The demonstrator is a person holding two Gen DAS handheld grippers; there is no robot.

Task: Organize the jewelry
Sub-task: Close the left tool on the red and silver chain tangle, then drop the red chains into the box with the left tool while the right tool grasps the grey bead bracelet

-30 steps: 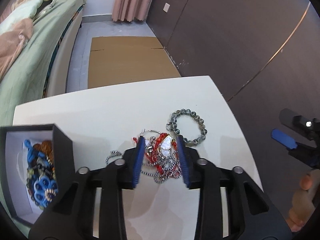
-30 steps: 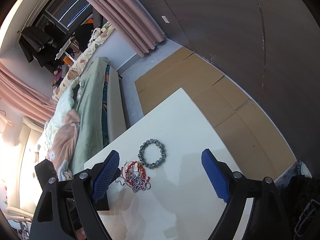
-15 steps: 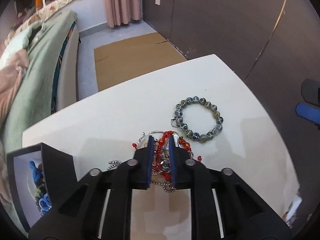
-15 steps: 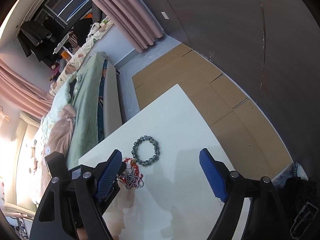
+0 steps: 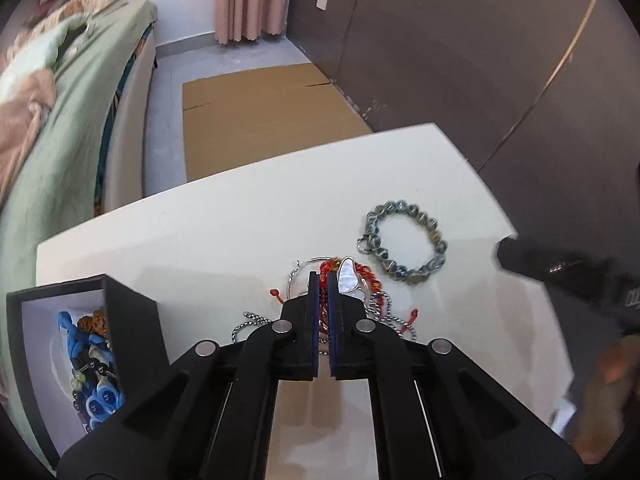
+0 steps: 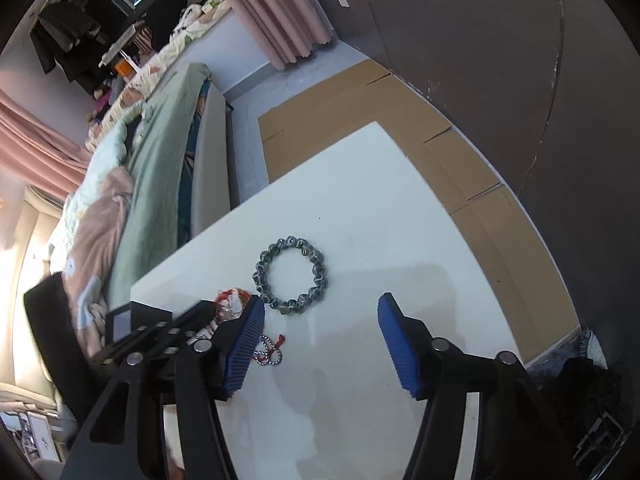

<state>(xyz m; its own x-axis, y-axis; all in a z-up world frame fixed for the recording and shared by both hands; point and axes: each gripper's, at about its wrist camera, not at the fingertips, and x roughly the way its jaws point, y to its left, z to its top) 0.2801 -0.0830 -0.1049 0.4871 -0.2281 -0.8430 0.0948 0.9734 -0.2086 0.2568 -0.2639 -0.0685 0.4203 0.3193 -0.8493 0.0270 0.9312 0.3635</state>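
On the far left of the white surface (image 5: 224, 216) sits a black box (image 5: 132, 320) with white walls inside. Blue and brown jewelry (image 5: 90, 360) is piled in it. Just right of the box lies a tangled pile of chains (image 5: 360, 300), red, silver and white. The left gripper (image 5: 323, 280) is squeezed nearly all the way together on red strands of this pile, down at the surface. Further right, a little apart from the pile, a gray bead bracelet (image 5: 404, 246) lies flat in a ring. The right gripper (image 6: 320, 316) hangs over the surface near the bracelet. Its jaws are closing, with only bare surface between its blue pads (image 6: 396, 344). It holds nothing.
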